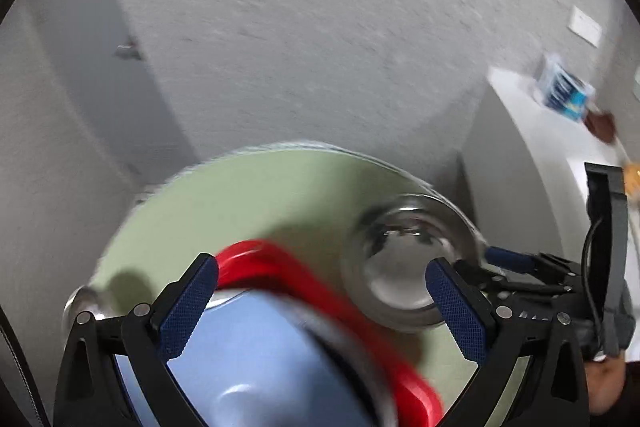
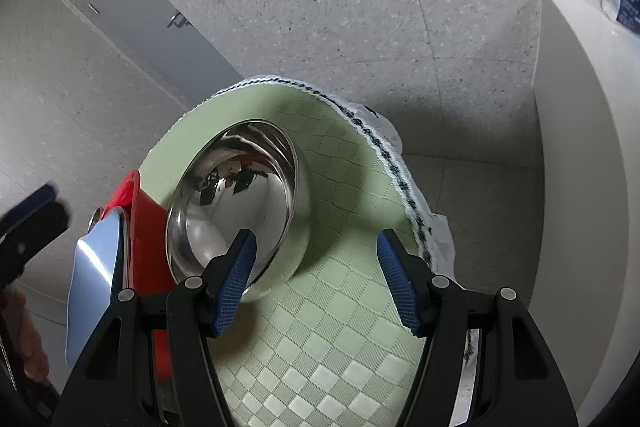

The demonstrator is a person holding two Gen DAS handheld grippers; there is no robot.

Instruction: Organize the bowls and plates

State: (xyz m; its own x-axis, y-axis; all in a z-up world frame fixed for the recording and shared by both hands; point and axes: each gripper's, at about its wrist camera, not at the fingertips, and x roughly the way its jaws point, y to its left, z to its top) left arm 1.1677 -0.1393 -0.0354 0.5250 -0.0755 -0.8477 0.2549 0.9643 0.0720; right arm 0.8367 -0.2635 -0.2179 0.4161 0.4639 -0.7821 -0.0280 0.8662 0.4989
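Note:
A shiny steel bowl [image 2: 236, 203] sits on a round table with a green checked cloth [image 2: 332, 315]. To its left stands a red rack [image 2: 140, 223] with a steel plate [image 2: 96, 279] in it. My right gripper [image 2: 316, 279] is open, its left finger just inside the bowl's near rim, its right finger outside over the cloth. In the left wrist view, blurred, my left gripper [image 1: 320, 303] is open above the plate [image 1: 248, 367] and red rack [image 1: 304, 279]; the steel bowl [image 1: 408, 259] lies by its right finger, and the right gripper [image 1: 520, 267] reaches in from the right.
A white counter [image 2: 580, 155] stands to the right with a blue and white packet [image 1: 564, 91] on it. The speckled grey floor [image 2: 320, 7] lies beyond the table edge. Another shiny rim [image 1: 80, 303] shows at the table's left edge.

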